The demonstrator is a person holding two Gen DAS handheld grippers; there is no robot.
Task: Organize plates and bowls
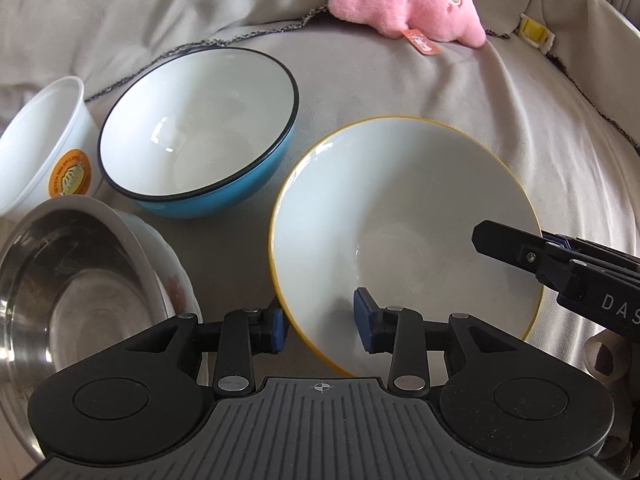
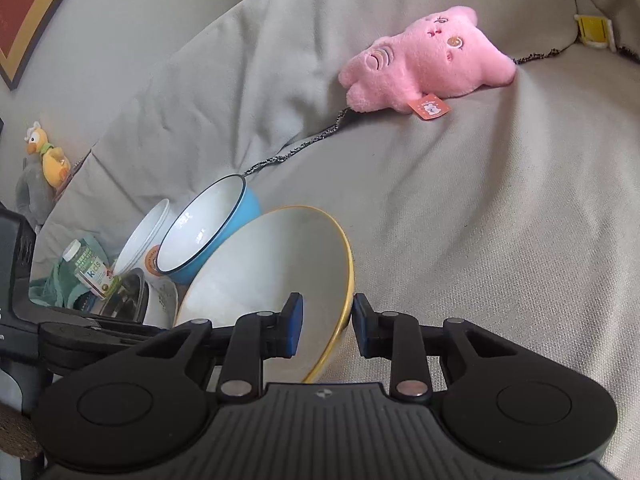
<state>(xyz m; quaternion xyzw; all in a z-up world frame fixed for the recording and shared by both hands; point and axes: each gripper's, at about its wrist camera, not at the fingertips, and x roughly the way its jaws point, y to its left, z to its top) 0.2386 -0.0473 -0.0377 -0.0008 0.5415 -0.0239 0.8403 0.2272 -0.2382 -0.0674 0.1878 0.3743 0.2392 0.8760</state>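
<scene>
Left wrist view: yellow-rimmed bowl [image 1: 404, 240], glossy white glazed inside with a thin yellow edge, sits tilted on the grey cloth-covered sofa [image 1: 460, 92]. The left gripper [image 1: 320, 330] straddles its near rim, one blue-padded finger outside the wall and one inside; a gap shows at the inner pad, so the fingers stand apart and do not clamp. The right gripper [image 1: 520, 248] reaches in from the right edge across the bowl's far-right rim. Just beside, up-left: blue bowl [image 1: 196, 128], smooth blue outside, white inside, dark rim. Left of it a white plastic tub [image 1: 44, 140] with an orange round label. Lower left, a dull steel bowl [image 1: 68, 288] nests in a white floral dish [image 1: 176, 280]. A fuzzy pink plush toy [image 1: 408, 0] lies at the back, well apart. Right wrist view: the right gripper [image 2: 326, 330] straddles the yellow-rimmed bowl's [image 2: 272, 264] right rim; its fingers stand narrowly apart, whether the pads press, cannot tell. The blue bowl [image 2: 212, 232] touches it behind; the tub [image 2: 144, 236], steel bowl [image 2: 128, 292] and a labelled bottle [image 2: 88, 270] crowd the left. The plush [image 2: 428, 60] and a yellow duck toy [image 2: 50, 154] lie clear of the work.
</scene>
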